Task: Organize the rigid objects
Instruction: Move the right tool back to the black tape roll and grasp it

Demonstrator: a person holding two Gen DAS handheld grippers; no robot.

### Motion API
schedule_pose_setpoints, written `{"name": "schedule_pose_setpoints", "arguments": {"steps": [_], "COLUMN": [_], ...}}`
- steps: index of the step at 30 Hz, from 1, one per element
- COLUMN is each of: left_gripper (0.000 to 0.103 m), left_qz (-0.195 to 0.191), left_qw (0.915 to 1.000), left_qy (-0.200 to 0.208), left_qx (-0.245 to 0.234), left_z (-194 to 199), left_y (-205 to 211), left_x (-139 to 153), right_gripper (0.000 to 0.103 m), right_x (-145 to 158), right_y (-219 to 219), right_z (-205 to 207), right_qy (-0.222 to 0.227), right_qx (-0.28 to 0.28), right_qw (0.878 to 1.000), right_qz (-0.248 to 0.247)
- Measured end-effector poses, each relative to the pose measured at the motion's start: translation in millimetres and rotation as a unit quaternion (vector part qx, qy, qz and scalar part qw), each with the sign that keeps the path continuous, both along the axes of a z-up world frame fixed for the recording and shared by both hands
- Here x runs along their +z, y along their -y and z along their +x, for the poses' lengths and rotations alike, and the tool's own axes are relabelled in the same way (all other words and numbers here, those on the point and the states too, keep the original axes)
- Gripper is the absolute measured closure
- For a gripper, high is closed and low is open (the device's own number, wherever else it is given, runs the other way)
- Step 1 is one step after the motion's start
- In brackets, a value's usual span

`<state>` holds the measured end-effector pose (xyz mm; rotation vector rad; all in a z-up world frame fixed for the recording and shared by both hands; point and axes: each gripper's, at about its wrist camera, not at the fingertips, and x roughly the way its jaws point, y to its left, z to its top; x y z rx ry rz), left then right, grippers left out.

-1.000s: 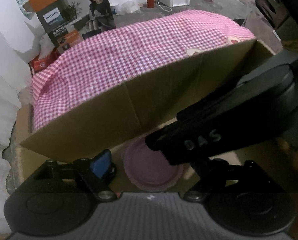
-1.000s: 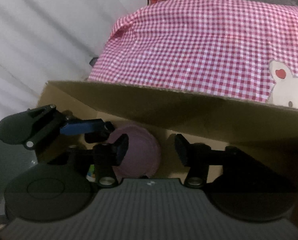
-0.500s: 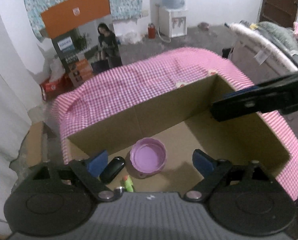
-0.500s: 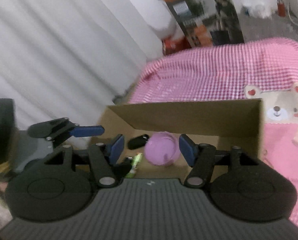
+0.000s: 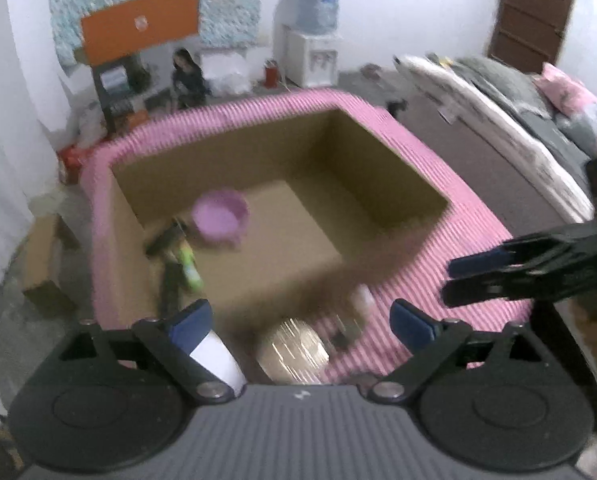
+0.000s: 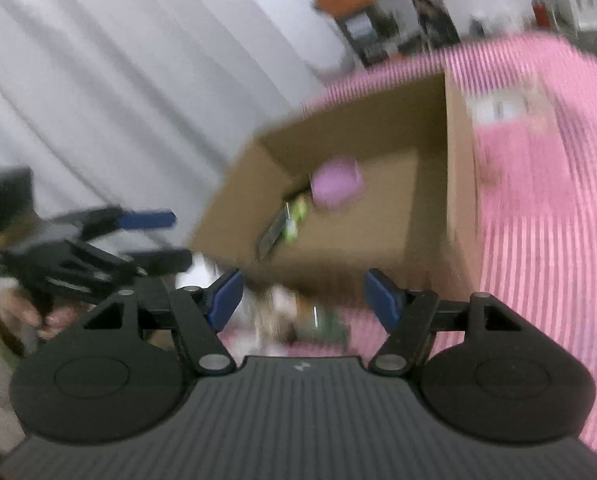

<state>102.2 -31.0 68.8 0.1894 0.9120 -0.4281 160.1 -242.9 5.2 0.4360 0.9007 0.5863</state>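
An open cardboard box (image 5: pixel 358 152) stands on the pink checked cloth (image 5: pixel 474 216). In it lie a purple bowl (image 5: pixel 219 216), a green item (image 5: pixel 188 268) and a dark item (image 5: pixel 164 240); the bowl also shows in the right wrist view (image 6: pixel 336 188). My left gripper (image 5: pixel 300 322) is open and empty, above the box's near edge. Below it on the cloth are a white cup (image 5: pixel 214 360), a round metallic lid (image 5: pixel 292 354) and small blurred items (image 5: pixel 358 312). My right gripper (image 6: pixel 304 298) is open and empty, to the right of the left one (image 6: pixel 138 236).
Both views are blurred by motion. A white curtain (image 6: pixel 118 80) hangs on the left. A bed (image 5: pixel 518 112) lies to the right. A water dispenser (image 5: pixel 310 48) and a printed carton (image 5: pixel 118 80) stand at the far wall.
Both grippers have risen up and back out of the box. The whole box and the loose items in front of it have come into view. Both grippers stay open.
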Motion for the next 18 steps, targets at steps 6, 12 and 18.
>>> {"name": "schedule_pose_setpoints", "arguments": {"steps": [6,12,18], "left_gripper": [0.009,0.022,0.026], "left_qz": [0.016,0.039,0.05], "left_qw": [0.998,0.9952,0.994], "left_qy": [-0.057,-0.084,-0.091], "left_qx": [-0.024,-0.034,-0.036], "left_z": [-37.0,-37.2,-31.9], "left_y": [20.8,36.2,45.5], "left_x": [-60.3,-99.7,-118.2], "right_gripper": [0.049,0.062,0.069], "right_x": [-43.2,-56.3,-65.4], "right_y": [-24.1,-53.1,-76.4], "right_z": [-22.3,-18.3,-11.0], "right_qy": [-0.043,-0.047,-0.044], "right_qx": [0.019,0.049,0.075], "right_qw": [0.999,0.997,0.992], "right_qz": [-0.005,-0.047,-0.09]}}
